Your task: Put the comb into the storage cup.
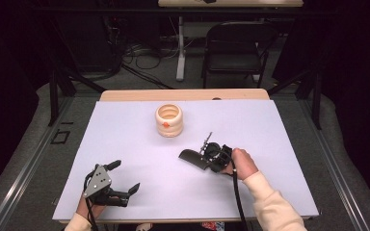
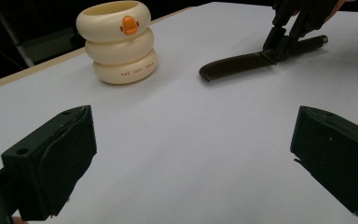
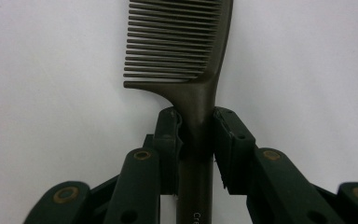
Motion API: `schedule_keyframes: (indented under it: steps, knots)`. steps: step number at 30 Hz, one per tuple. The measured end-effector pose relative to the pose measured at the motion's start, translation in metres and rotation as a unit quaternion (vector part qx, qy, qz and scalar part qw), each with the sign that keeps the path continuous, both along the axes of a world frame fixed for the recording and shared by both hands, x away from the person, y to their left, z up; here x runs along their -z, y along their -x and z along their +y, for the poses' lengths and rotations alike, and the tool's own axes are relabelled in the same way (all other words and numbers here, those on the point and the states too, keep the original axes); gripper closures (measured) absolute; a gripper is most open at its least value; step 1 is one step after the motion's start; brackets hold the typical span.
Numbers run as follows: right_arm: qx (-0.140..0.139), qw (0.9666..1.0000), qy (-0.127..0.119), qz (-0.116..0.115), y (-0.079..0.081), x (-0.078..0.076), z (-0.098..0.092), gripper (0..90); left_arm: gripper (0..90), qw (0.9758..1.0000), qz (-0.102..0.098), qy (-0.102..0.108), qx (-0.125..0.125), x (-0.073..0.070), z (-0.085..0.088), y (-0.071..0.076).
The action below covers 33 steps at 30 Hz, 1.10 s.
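High view: right gripper clamps dark comb on white table, at 5 o'clock from cream ringed holder. Left gripper at 7 o'clock, jaws apart, nothing between.

Left gripper view: comb lies flat at 1 o'clock.

Right gripper view: pads squeeze comb handle.

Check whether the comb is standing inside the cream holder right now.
No, the comb lies on the white table, apart from the cream holder.

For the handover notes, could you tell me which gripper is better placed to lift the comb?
Right: the right gripper is already shut on the comb handle, while the left gripper sits open, apart.
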State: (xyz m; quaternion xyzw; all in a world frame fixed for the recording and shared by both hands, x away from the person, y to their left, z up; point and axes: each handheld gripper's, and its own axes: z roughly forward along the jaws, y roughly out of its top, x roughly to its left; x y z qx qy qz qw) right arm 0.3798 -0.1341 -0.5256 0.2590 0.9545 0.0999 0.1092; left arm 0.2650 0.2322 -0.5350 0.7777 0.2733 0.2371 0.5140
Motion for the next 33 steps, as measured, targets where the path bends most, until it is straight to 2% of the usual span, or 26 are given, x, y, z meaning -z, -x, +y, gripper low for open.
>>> schedule_keyframes:
  steps: [22, 33]
  knots:
    - [0.005, 0.9987, -0.045, -0.022, 0.007, -0.019, -0.012, 71.6, 0.2, 1.0000, 0.001, -0.001, 0.001, 0.000, 0.000, 0.001]
    - [0.018, 0.9959, -0.082, -0.035, 0.010, -0.026, -0.016, 71.7, 0.2, 1.0000, 0.001, -0.002, 0.001, -0.001, 0.000, 0.001]
